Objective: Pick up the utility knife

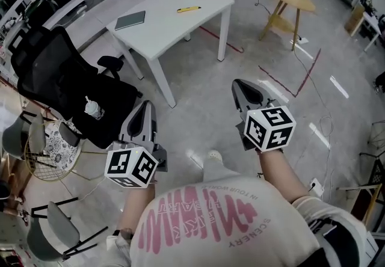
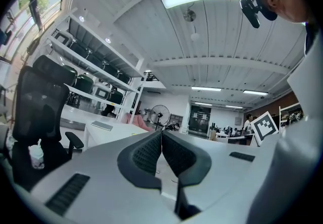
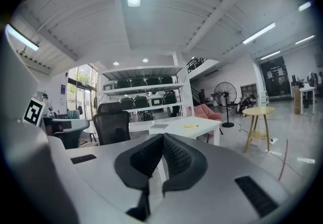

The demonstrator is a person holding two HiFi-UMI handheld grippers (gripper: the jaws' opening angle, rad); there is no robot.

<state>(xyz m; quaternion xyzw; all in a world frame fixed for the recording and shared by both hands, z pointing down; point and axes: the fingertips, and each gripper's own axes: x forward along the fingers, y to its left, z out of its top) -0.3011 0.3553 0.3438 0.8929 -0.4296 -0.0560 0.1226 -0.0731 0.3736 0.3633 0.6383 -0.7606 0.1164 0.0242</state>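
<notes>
Yellow utility knife (image 1: 189, 9) shows tiny on table (image 1: 174, 34).

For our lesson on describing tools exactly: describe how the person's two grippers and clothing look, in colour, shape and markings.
The left gripper and the right gripper match. Both have pale grey bodies tapering to a point, with black ribbed pads on the inner faces. Each carries a white cube with black square markers. The person wears a white T-shirt with pink lettering.

Utility knife (image 1: 188, 9) (yellow sliver) is too small for detail.
</notes>
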